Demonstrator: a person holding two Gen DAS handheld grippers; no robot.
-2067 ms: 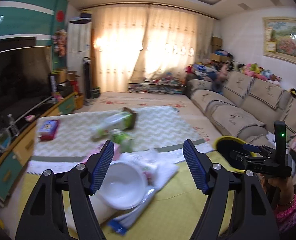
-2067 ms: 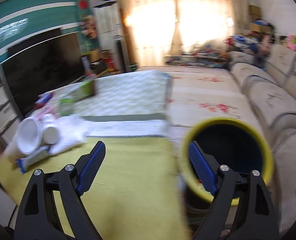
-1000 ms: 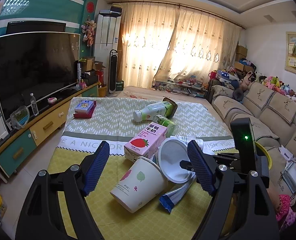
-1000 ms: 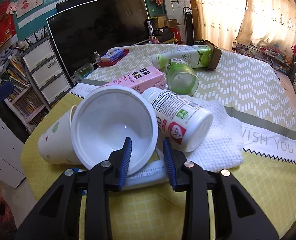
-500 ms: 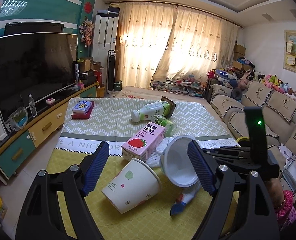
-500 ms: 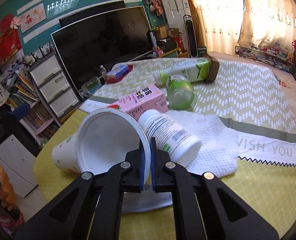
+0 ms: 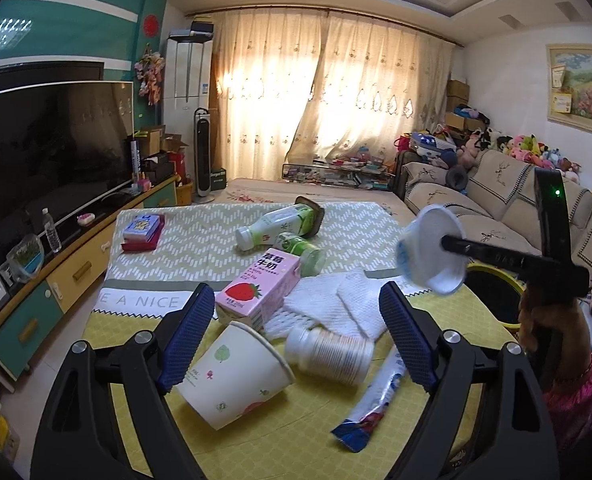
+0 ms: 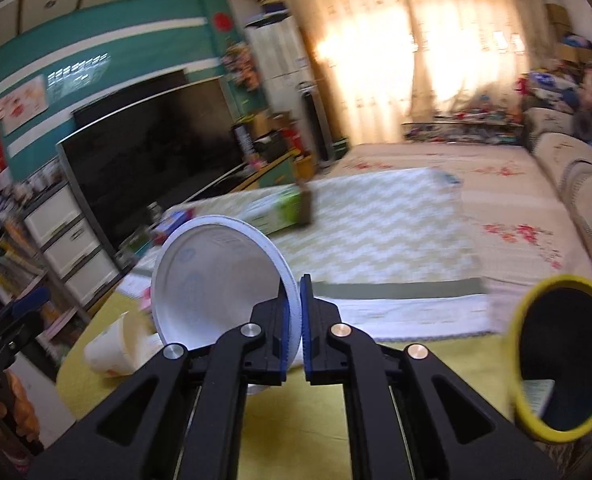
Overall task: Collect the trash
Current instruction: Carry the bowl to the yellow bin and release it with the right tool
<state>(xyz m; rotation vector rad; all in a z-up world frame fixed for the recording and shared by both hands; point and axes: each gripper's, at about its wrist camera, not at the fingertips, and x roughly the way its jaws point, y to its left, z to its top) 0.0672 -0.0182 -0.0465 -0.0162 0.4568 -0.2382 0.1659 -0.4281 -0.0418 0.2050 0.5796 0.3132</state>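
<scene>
Left view, writing: cloth on the counter [image 7: 448,432] reads "E A NICE"
Left view, count: one pink strawberry carton [image 7: 258,294], one paper cup [image 7: 234,376], two green bottles
Left tool [image 7: 296,336]: spread, holding nothing
Right view: right tool [image 8: 295,320] pinches white bowl [image 8: 212,280] rim, near yellow bin [image 8: 562,360]

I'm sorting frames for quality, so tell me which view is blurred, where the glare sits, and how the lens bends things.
Right wrist view: motion-smeared background, while the right gripper and the rim of the white plastic cup it pinches stay fairly crisp. Left wrist view: sharp throughout, the pink milk carton readable. Both views: backlit curtains blow out to glare, and the fisheye curves the edges with dark corners.
</scene>
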